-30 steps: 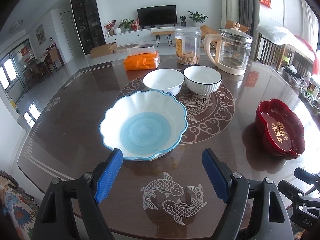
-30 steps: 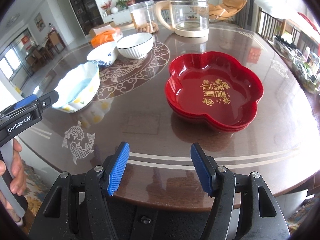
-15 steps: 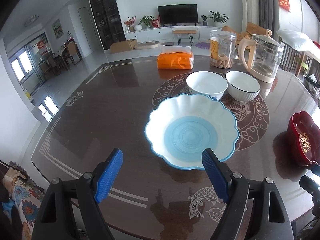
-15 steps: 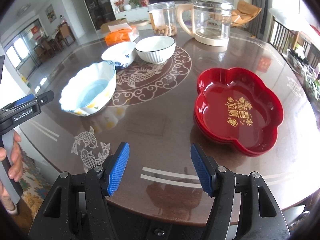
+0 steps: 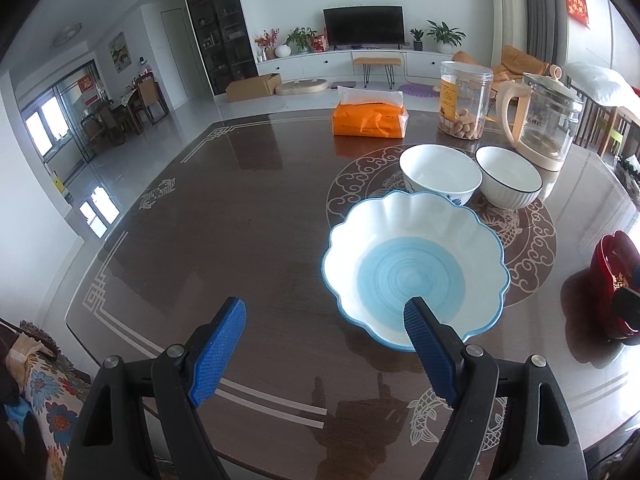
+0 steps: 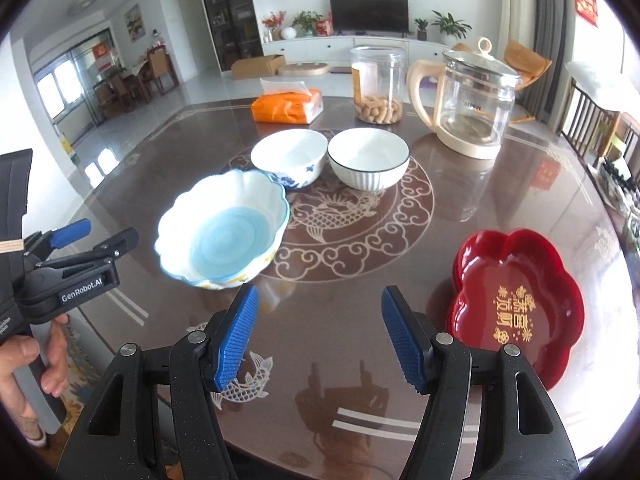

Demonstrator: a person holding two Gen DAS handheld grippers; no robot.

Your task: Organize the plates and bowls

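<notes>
The left gripper (image 5: 324,344) hangs over the near edge of the dark round table (image 5: 248,216), its 2 blue-padded fingers (image 5: 218,350) set wide apart with nothing between them. Its right finger overlaps the near rim of the scalloped white bowl with a blue centre (image 5: 412,276) in the left wrist view; whether it touches the rim cannot be told. The right gripper (image 6: 316,338) is also spread wide and empty, poised above bare tabletop between that scalloped bowl (image 6: 226,236) on the left and the red flower-shaped plates (image 6: 520,304) on the right, which look like a stack of 2. Just beyond the scalloped bowl, 2 smaller bowls sit side by side on the table's central dragon medallion: a white bowl with blue flowers (image 6: 290,156) and a white ribbed bowl with a dark rim (image 6: 368,158). At the far side stand an orange tissue pack (image 6: 288,106), a clear jar of snacks (image 6: 378,84) and a glass kettle (image 6: 472,104). In the right wrist view a hand (image 6: 28,360) holds the left gripper at the left edge.
</notes>
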